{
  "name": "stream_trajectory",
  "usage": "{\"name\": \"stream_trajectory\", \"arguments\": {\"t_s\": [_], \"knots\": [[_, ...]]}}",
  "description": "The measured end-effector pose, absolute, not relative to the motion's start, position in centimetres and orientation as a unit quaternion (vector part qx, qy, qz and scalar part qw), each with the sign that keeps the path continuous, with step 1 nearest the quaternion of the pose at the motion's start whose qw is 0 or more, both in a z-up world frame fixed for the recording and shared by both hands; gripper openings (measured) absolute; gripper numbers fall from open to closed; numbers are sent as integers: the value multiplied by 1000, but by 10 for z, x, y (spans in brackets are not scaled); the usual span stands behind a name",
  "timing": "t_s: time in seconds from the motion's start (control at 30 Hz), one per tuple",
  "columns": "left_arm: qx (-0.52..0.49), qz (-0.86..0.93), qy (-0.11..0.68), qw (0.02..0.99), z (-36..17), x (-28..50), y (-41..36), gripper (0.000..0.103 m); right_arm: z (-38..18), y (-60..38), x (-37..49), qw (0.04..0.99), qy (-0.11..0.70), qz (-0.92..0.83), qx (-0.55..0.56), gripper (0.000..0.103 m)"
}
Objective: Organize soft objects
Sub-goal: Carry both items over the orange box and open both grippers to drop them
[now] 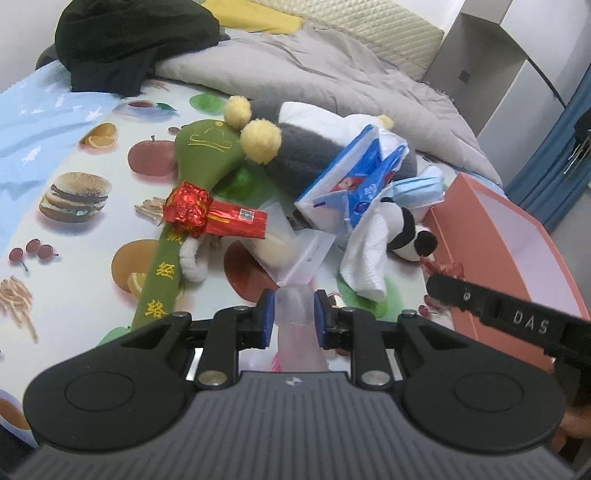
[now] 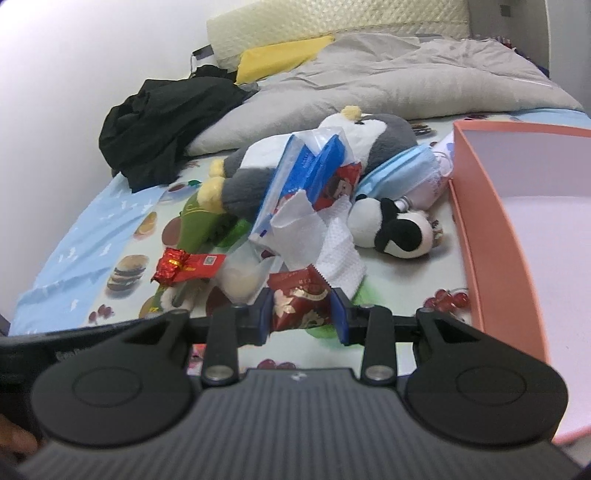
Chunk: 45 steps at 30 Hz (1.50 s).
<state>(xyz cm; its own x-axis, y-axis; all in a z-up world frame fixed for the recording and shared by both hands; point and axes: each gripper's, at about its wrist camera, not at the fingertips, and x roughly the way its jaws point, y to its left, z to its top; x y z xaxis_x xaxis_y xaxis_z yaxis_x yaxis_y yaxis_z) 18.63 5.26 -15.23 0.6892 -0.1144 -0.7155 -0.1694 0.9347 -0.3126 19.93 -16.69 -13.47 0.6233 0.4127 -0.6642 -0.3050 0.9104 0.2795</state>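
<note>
My left gripper is shut on a translucent soft tube, in front of a clear plastic pouch. My right gripper is shut on a dark red snack packet. Ahead lies a pile: a green plush mallet with a red wrapper, a grey penguin plush, a blue tissue pack, a white cloth, a small panda plush and a blue face mask. A pink box stands open at the right.
A fruit-and-burger printed sheet covers the bed. A black garment, a grey duvet, a yellow cloth and a cream pillow lie at the back. The right gripper's finger crosses the left view's lower right.
</note>
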Motion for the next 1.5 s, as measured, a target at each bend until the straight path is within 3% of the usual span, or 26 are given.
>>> {"name": "stream_trajectory", "arguments": {"t_s": [0.3, 0.63, 1.5], "knots": [[-202, -21, 431, 879, -178, 199, 56, 34, -149, -168, 179, 892, 402, 196, 63, 38], [-186, -1, 449, 874, -188, 196, 60, 27, -162, -172, 168, 886, 419, 188, 65, 38], [-102, -120, 307, 938, 32, 228, -54, 28, 22, -248, 169, 954, 259, 141, 59, 38]]}}
